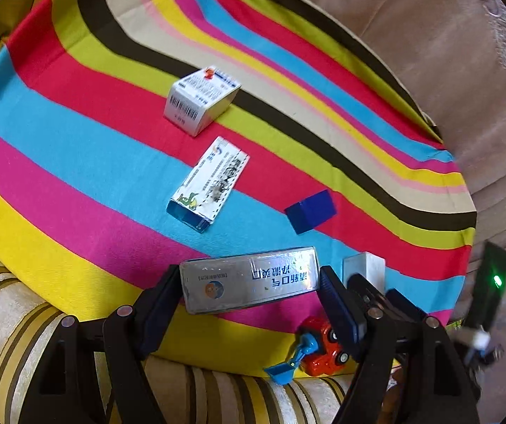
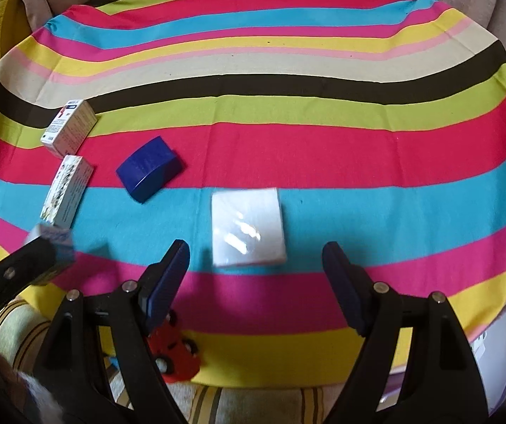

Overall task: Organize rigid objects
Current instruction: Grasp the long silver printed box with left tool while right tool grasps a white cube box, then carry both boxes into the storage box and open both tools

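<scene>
Two grippers | left gripper (image 1: 249, 288) clamps the long silver foil-wrapped box (image 1: 249, 284), seemingly lifted | right gripper (image 2: 254, 268) gapes empty just before the white plastic-wrapped square packet (image 2: 247, 228) | next: close on packet.

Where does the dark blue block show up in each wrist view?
Left wrist view: blue block right of centre, on the red and blue stripes of the striped cloth.
Right wrist view: blue block left of centre.
Shared landmark: the white box with a barcode, lying beyond the block in both.
</scene>
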Demonstrator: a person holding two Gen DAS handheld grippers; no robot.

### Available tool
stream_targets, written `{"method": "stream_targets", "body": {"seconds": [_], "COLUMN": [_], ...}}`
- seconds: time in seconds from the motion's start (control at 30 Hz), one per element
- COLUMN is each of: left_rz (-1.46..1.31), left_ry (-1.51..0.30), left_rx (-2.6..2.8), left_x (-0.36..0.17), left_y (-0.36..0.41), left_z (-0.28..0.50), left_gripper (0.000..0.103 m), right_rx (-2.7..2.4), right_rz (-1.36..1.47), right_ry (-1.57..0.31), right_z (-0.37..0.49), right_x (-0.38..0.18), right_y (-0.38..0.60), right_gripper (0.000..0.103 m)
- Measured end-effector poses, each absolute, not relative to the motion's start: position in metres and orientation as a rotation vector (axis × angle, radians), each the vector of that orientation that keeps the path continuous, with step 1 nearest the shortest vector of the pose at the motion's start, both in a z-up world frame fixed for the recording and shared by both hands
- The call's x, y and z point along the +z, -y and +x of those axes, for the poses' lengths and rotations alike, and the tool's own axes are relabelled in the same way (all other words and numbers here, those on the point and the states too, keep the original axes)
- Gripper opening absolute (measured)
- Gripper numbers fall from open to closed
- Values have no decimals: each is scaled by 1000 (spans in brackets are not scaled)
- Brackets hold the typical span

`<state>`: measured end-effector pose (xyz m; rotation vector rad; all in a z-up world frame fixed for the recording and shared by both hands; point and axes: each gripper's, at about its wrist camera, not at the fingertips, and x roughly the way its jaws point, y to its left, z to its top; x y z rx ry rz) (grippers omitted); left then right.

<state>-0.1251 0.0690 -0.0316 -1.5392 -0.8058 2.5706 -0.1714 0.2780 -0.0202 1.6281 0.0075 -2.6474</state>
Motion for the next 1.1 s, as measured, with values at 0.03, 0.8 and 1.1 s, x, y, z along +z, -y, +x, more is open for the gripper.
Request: {"method": "stream_targets", "body": {"seconds": [0.03, 0.8, 1.1], "left_rz": [-1531, -1399, -1380], "left_ry": [797, 670, 651], "left_rx": [2574, 2677, 2638], "left_x": [-31, -19, -10], "left_y": [-71, -86, -96], "left_z": [-123, -113, -96], "left_gripper": [77, 77, 77], "right_rx": [-2650, -2711, -2737], "right_rz": [1632, 1530, 1483], "right_ry": [-10, -7, -16], "right_z": [-175, -134, -97], "right_x": [-22, 1, 15], "right_y": [-278, -281, -283], "right_gripper": [80, 44, 44]}}
